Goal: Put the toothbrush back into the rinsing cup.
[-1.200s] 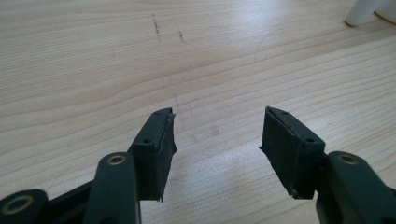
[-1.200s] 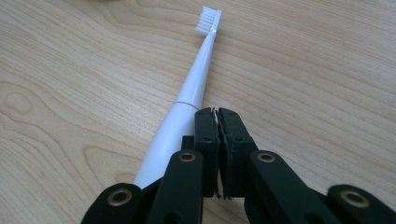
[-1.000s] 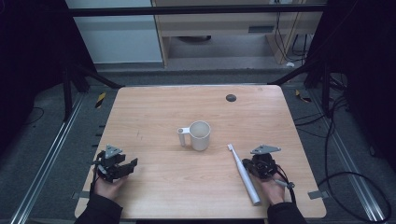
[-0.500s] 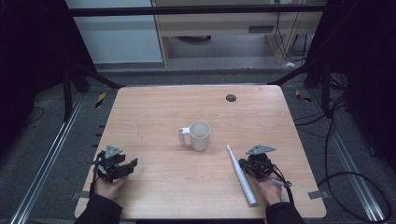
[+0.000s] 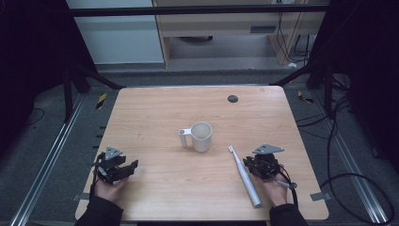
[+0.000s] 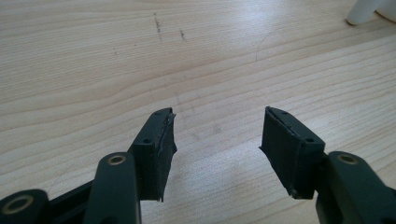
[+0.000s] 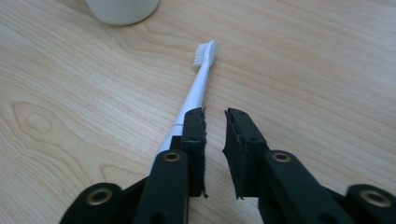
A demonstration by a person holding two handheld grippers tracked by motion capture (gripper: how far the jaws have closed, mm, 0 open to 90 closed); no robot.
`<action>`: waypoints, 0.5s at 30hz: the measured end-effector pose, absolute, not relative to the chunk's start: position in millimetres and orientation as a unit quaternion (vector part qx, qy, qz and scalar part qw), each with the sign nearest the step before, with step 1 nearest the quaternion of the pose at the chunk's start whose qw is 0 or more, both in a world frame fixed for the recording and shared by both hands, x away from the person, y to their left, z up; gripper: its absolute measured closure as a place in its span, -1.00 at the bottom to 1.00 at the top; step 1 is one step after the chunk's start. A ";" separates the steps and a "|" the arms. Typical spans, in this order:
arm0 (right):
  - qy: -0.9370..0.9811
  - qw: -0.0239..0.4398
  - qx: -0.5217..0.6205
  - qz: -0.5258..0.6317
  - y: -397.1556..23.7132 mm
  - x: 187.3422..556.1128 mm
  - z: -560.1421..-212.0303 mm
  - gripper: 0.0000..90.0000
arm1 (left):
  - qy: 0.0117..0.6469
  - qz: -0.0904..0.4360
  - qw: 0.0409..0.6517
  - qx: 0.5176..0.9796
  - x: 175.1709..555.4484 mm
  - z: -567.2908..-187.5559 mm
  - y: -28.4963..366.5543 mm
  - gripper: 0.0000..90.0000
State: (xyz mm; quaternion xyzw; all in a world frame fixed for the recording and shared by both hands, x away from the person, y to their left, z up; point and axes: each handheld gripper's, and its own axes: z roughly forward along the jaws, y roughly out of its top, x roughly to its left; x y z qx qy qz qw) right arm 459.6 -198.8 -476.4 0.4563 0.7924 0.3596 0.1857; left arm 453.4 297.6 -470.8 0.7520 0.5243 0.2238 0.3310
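- The wooden counter (image 5: 155,117) carries a white mug (image 5: 201,136) near its middle, handle toward the left tongs' side; the right gripper view cuts the mug to its base.
- A white electric toothbrush (image 5: 243,175) lies flat just beside the right tongs (image 5: 260,165) (bristles toward the mug).
- Right tongs: jaws narrowly parted, gripping nothing, the brush handle partly hidden under one jaw.
- Left tongs (image 5: 114,167): jaws wide apart over bare wood.

You have a white cylindrical handled mug (image 5: 201,136) ahead-left of your right gripper (image 5: 254,165), and a long white toothbrush (image 5: 243,175) lying just beside its left jaw.
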 end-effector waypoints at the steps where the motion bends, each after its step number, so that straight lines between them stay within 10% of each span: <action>1: 0.789 0.197 0.457 0.362 -200.9 458.7 -472.0 0.55 | 0.525 0.223 0.331 0.752 453.4 -470.8 297.7 -0.05; 15: 0.779 0.240 0.459 0.354 -210.9 452.3 -450.5 0.21 | 0.526 0.223 0.332 0.750 453.3 -470.7 299.4 -0.05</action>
